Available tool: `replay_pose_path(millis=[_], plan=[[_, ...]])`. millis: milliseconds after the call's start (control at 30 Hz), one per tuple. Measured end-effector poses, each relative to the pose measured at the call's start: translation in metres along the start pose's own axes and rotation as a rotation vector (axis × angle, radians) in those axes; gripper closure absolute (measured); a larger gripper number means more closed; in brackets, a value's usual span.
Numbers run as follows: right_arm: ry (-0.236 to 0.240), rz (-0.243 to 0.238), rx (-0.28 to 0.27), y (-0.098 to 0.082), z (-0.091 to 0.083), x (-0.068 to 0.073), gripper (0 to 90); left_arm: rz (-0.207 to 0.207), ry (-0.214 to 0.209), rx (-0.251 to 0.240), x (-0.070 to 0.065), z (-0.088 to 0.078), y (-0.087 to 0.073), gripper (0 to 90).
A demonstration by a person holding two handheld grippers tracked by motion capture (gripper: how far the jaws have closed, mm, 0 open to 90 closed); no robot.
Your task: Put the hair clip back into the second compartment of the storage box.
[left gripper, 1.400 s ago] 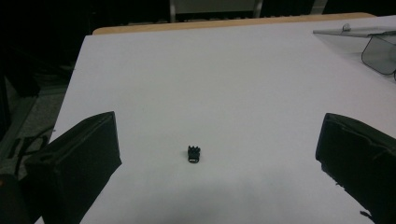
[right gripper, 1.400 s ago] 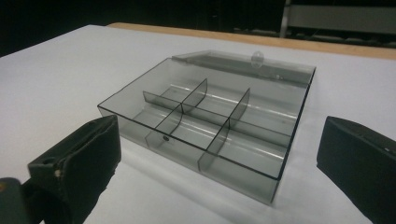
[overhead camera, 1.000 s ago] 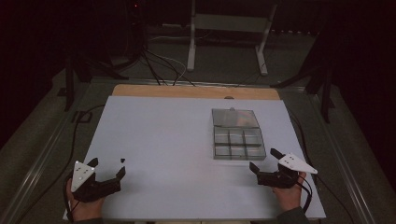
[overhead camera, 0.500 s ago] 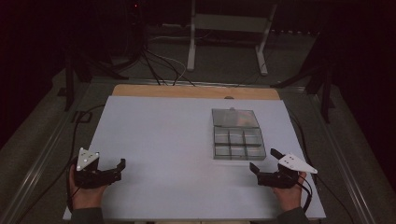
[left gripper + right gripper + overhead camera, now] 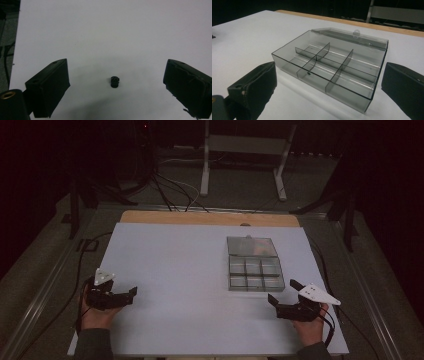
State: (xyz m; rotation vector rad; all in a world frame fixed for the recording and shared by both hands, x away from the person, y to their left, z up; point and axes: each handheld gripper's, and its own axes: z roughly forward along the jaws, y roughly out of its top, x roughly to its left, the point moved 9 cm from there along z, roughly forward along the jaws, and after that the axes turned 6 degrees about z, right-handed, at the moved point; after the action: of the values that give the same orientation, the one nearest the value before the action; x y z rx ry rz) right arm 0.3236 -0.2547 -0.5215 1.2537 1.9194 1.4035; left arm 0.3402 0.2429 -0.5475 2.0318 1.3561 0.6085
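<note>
Left tool (image 5: pixel 131 293) sits at the lower left of the high view, jaws wide and just closing a little, pads clear of anything. Between them in the left gripper view – a small black cylindrical part (image 5: pixel 115 81), standing alone on the white desk (image 5: pixel 175 260), untouched. Right tool (image 5: pixel 274 301) rests at the lower right, jaws wide, nothing held. Just beyond it lies a clear compartment box (image 5: pixel 332 65) – lid folded back, six cells visible, right of centre in the high view.
</note>
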Motion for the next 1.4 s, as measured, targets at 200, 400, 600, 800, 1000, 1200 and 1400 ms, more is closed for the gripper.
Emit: replay_pose_path(millis=[200, 400, 600, 800, 1000, 1200, 1400], plan=[[0.000, 0.004, 0.000, 0.000, 0.000, 0.000, 0.2, 0.013, -0.001, 0.036, 0.002, 0.010, -0.001, 19.4], [0.001, 0.007, -0.001, 0.000, -0.001, 0.000, 0.2, 0.006, -0.010, 0.082, 0.004, 0.018, -0.005, 30.2], [0.002, 0.017, -0.004, 0.001, -0.002, -0.001, 0.2, 0.004, -0.030, 0.117, 0.002, 0.025, -0.008, 42.2], [-0.001, 0.018, -0.006, 0.001, -0.003, -0.002, 0.2, 0.006, -0.044, 0.145, 0.001, 0.031, -0.011, 52.1], [-0.003, 0.019, -0.007, 0.002, -0.004, -0.002, 0.2, 0.015, -0.039, 0.180, 0.000, 0.033, -0.014, 61.3], [-0.005, 0.021, -0.008, 0.002, -0.004, -0.003, 0.2, 0.040, -0.021, 0.192, -0.002, 0.032, -0.015, 69.4], [-0.004, 0.025, -0.010, 0.002, -0.004, -0.002, 0.3, 0.066, -0.028, 0.191, -0.006, 0.032, -0.015, 77.9]])
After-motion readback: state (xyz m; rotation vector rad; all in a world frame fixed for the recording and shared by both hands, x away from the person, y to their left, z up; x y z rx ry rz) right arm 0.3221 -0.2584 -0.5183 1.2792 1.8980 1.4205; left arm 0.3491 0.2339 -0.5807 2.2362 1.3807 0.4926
